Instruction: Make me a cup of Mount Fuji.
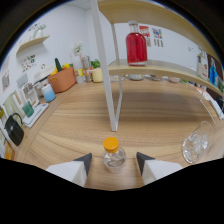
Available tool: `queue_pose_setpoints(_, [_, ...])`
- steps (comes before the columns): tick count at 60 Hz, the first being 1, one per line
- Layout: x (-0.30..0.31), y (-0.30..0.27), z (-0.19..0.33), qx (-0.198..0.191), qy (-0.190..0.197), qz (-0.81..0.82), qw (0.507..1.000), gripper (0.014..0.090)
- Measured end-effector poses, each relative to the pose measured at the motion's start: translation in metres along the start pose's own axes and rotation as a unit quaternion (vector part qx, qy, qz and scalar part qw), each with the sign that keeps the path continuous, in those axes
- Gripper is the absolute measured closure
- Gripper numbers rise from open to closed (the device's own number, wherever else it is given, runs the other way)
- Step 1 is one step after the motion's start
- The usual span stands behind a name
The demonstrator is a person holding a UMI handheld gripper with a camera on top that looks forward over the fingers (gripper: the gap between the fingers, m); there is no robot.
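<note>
Gripper view looks forward over a wooden counter [75, 125], with the gripper [114, 161] low at the near edge and its two fingers spread wide apart. Between them stands a small clear bottle [113, 156] with a yellow-orange cap [111, 144]; it rests upright on the counter with a gap showing at either side, so neither finger presses on it. Off to the right of the right finger, near but apart from it, a clear glass [195, 143] holds what looks like ice and appears tilted in this wide view. Beyond the bottle a white post [111, 75] rises from the counter and carries a light wooden shelf [160, 68], on which a tall bottle of red liquid [136, 46] stands upright. Further back to the left, against the wall, sit an orange basket [63, 79] with greenery in it, a few small jars beside it, and a pale blue container [48, 93]. At the left edge of the counter a dark handled kettle [14, 129] stands near a white tray.
</note>
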Motion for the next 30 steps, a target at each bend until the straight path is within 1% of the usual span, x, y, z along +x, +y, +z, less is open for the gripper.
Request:
queue_pose_setpoints(8, [-0.005,-0.022,-0.037,0.028,-0.029,-0.015,0.999,0.0195])
queue_pose_setpoints(13, [-0.003,-0.036,-0.070,0.048,-0.046,-0.033,0.997,0.0194])
queue_pose_setpoints(18, [0.009,-0.048,-0.104,0.069,-0.055,-0.036,0.996,0.0190])
queue_pose_setpoints(24, [0.042,-0.054,-0.135,0.083,-0.044,-0.028,0.995,0.0183])
queue_pose_setpoints(30, [0.092,-0.054,-0.151,0.095,-0.013,-0.018,0.995,0.0182])
